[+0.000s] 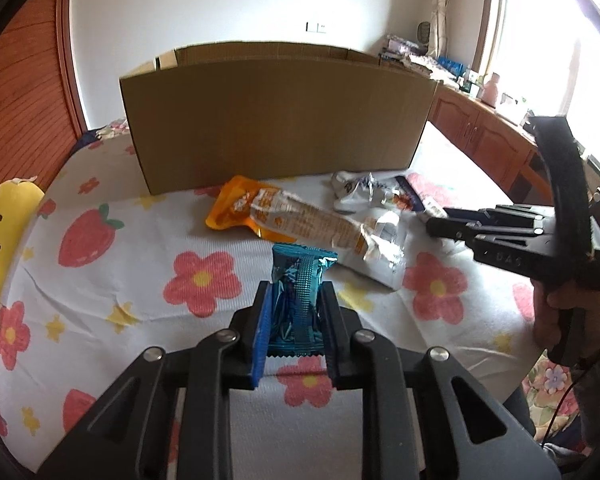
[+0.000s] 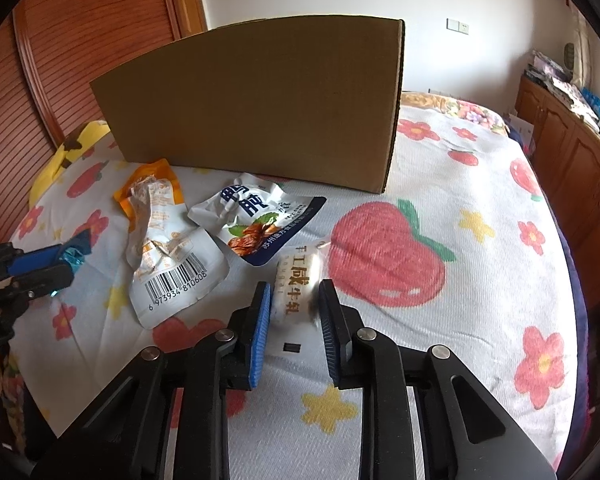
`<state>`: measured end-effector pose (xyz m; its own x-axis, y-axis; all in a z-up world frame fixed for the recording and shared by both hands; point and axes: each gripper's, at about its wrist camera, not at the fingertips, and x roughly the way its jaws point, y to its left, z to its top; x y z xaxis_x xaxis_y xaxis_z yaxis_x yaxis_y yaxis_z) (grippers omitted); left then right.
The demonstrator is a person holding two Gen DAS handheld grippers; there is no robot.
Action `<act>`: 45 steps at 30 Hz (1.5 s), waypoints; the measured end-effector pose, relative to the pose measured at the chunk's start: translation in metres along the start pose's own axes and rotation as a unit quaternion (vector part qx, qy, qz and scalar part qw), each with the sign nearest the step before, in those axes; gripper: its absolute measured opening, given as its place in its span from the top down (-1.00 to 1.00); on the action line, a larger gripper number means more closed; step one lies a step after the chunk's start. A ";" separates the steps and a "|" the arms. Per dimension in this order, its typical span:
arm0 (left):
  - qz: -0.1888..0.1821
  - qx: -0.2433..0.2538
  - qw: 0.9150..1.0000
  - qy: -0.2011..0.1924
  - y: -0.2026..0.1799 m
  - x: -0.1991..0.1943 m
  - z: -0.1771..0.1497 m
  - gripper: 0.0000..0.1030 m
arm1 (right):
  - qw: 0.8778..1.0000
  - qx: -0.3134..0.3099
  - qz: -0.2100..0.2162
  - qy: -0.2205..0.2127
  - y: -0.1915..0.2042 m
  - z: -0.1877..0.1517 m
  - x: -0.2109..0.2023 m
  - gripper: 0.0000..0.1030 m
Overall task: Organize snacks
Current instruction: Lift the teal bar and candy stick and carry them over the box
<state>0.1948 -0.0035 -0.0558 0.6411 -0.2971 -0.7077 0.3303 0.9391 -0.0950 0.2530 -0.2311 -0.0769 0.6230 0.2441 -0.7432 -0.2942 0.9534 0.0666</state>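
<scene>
The left gripper (image 1: 294, 312) has its fingers clamped on a teal snack packet (image 1: 298, 292), held up off the flowered bedspread (image 1: 100, 280) in front of the cardboard box (image 1: 276, 120). Over on the right, the right gripper (image 2: 294, 312) has its fingers spread on either side of a small white nougat packet (image 2: 296, 292), which looks blurred, so I cannot tell whether they actually pinch it. An orange-and-white pouch (image 2: 168, 248) and a white-and-navy pouch (image 2: 256, 220) lie on the bed just before the box.
</scene>
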 end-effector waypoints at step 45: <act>0.037 0.022 0.992 -0.115 0.020 -0.028 0.100 0.60 | 0.989 -0.054 0.031 -0.135 0.016 0.069 -0.107 0.57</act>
<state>0.2528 0.0066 0.0316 0.8046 -0.2631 -0.5323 0.3020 0.9532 -0.0147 0.2321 -0.2298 0.0495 0.7680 0.3540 -0.5337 -0.4043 0.9143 0.0247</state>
